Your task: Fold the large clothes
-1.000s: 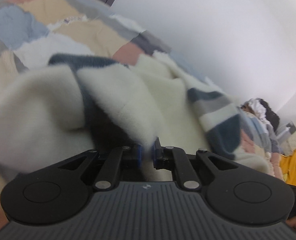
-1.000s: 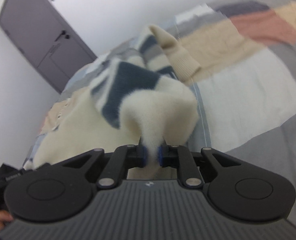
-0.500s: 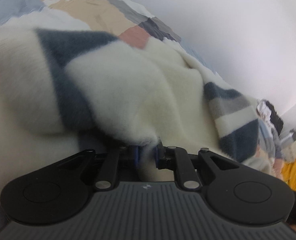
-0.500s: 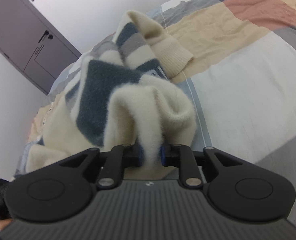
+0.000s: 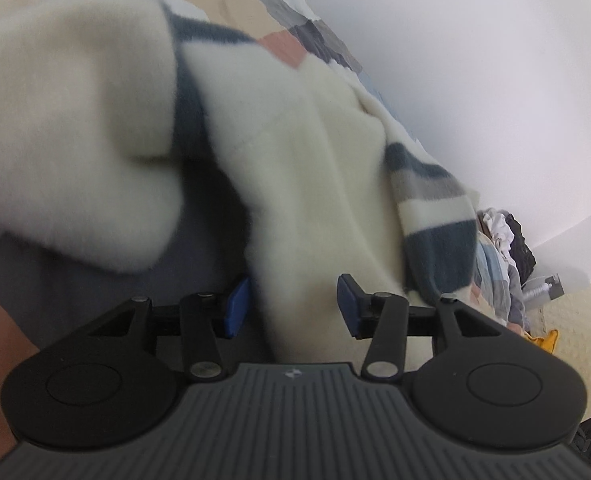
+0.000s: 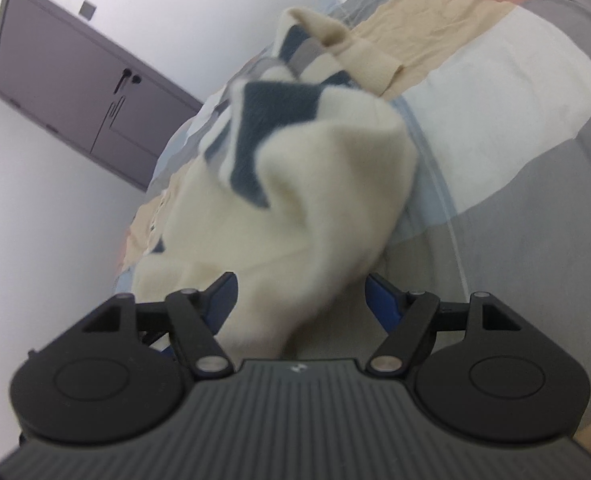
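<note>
Your fleece garment (image 5: 303, 168) is motion-blurred in both wrist views, its left part cut off by the left view's edge. It hides most of the patchwork bed cover (image 5: 223, 36) beneath. The clothes pile (image 5: 503, 240) at far right is too small to sort. In the right view, the door (image 6: 83, 92) is blurred.

A patchwork bedspread (image 6: 495, 92), grey door (image 6: 75, 92), and heaped clothes (image 5: 507, 236).
</note>
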Action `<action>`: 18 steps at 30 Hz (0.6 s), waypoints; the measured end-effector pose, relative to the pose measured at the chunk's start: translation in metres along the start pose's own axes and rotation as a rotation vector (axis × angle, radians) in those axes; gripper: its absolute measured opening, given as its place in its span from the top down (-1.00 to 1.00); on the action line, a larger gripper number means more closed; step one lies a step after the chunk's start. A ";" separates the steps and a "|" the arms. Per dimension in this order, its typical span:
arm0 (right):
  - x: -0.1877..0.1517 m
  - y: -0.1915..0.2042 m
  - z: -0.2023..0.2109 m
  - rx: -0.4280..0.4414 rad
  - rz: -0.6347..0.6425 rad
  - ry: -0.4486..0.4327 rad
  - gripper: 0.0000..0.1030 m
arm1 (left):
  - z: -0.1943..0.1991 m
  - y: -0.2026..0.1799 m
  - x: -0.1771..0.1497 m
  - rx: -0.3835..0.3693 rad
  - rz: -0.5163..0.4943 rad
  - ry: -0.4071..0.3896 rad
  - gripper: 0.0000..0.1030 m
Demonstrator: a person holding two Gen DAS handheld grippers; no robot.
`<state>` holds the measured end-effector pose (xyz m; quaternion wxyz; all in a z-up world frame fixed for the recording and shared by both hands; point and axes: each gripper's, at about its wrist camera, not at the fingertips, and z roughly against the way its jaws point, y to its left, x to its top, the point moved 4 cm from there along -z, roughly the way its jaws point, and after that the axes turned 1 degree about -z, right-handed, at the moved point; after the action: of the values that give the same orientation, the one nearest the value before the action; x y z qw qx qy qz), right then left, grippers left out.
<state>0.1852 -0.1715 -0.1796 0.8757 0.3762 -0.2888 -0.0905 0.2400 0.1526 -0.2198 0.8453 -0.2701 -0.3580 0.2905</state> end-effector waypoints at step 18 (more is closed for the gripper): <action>0.001 -0.001 -0.054 0.011 -0.011 0.056 -0.13 | -0.048 -0.001 -0.004 -0.028 0.077 0.044 -0.06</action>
<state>0.2169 -0.1397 -0.2091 0.8809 0.3848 -0.2625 -0.0833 0.2741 0.1368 -0.2494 0.8372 -0.3019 -0.3326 0.3119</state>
